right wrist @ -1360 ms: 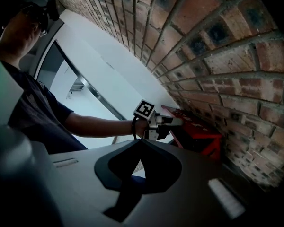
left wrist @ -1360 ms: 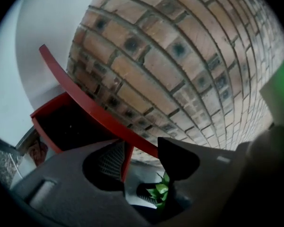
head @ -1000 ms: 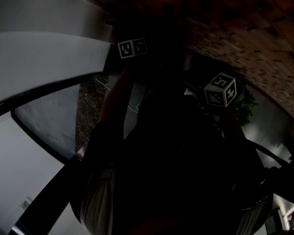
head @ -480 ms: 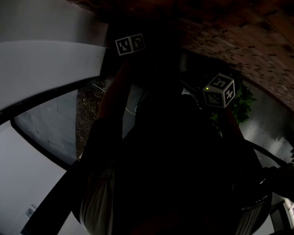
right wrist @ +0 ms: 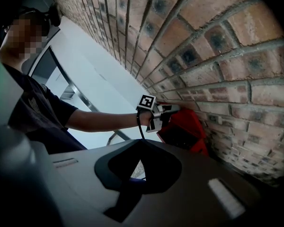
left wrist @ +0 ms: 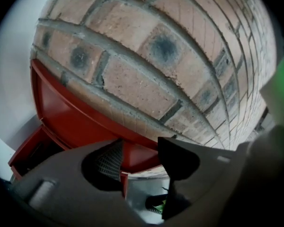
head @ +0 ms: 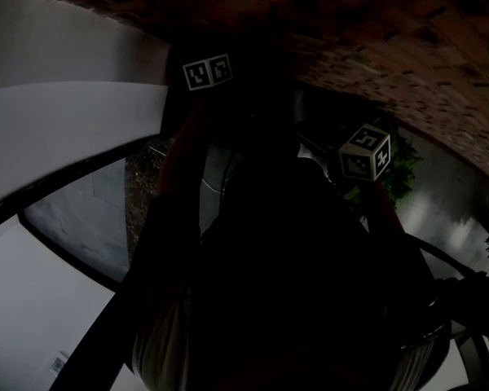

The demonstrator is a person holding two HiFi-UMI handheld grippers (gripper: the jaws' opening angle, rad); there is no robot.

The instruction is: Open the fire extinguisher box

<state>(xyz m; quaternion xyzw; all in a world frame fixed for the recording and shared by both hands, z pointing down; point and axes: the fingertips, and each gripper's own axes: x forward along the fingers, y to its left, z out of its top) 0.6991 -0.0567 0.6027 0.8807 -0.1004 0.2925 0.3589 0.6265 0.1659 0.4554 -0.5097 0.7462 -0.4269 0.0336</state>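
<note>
The red fire extinguisher box hangs on the brick wall, and its dark inside shows. My left gripper is at the box's top edge. In the left gripper view its jaws are shut on the edge of the red lid, which fills the gap between the pads. My right gripper hangs away from the box with its jaws shut on nothing. The head view is very dark and shows only the left marker cube and the right marker cube.
The brick wall is close behind the lid. A pale curved wall panel lies to the left. A green plant stands at the right. The person's arm reaches across to the box.
The left marker cube has moved up and a little left in the head view. The right cube has stayed almost in place.
</note>
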